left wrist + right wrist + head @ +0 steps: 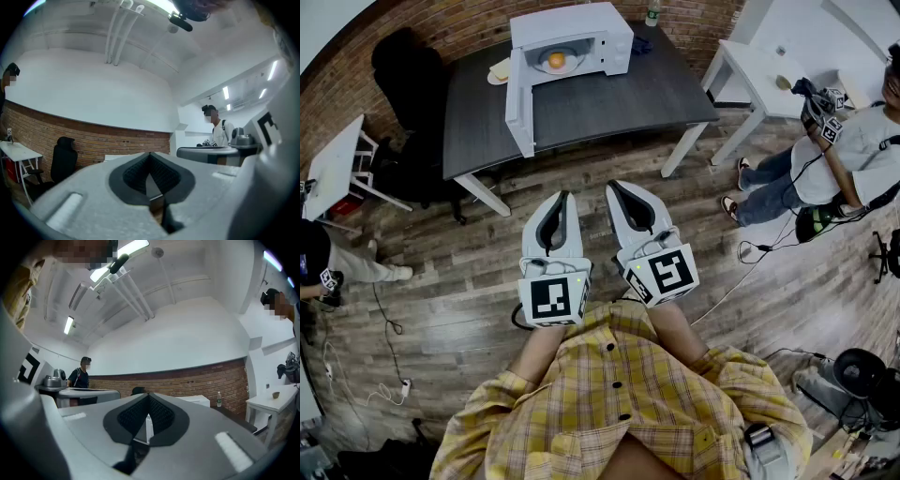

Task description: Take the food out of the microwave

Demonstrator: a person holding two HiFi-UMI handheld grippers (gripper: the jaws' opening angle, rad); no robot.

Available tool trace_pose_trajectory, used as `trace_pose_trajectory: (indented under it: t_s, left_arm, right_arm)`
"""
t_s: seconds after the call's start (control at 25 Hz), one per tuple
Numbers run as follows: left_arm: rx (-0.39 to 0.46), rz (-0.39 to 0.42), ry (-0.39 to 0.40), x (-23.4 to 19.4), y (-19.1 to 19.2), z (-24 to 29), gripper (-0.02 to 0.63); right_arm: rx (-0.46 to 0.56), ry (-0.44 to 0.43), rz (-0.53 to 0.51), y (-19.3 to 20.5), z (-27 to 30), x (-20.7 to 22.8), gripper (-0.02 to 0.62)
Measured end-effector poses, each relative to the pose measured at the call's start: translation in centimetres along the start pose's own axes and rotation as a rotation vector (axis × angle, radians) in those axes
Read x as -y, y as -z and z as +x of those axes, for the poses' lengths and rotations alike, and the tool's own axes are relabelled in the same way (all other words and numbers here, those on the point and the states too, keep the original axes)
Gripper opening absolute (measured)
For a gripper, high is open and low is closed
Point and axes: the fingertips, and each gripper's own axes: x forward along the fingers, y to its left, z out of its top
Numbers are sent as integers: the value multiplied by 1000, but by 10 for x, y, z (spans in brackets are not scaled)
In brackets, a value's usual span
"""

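A white microwave (572, 39) stands on the dark table (609, 103) with its door (518, 101) swung open toward me. Inside, an orange piece of food (556, 60) lies on a plate. Both grippers hover over the wooden floor, well short of the table and pointing at it. My left gripper (565, 195) is shut with nothing between its jaws, which also meet in the left gripper view (150, 154). My right gripper (613, 187) beside it is shut and empty too, its pads together in the right gripper view (149, 395).
A black office chair (408, 66) stands left of the table, with a small white table (333, 164) beyond it. A white table (769, 70) and a person (853, 150) holding grippers are at right. Another person (319, 262) stands at left. Cables (389, 328) lie on the floor.
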Motion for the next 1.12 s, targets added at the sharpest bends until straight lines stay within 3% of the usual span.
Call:
trace_pose_trajectory:
  t_s: [0.8, 1.12]
  left_arm:
    - [-41, 25, -124, 65, 26, 57, 2]
    - [-49, -2, -131, 80, 31, 83, 2]
  right_arm:
    - [-5, -82, 25, 9, -16, 92, 2]
    - [-4, -97, 49, 9, -15, 122, 2]
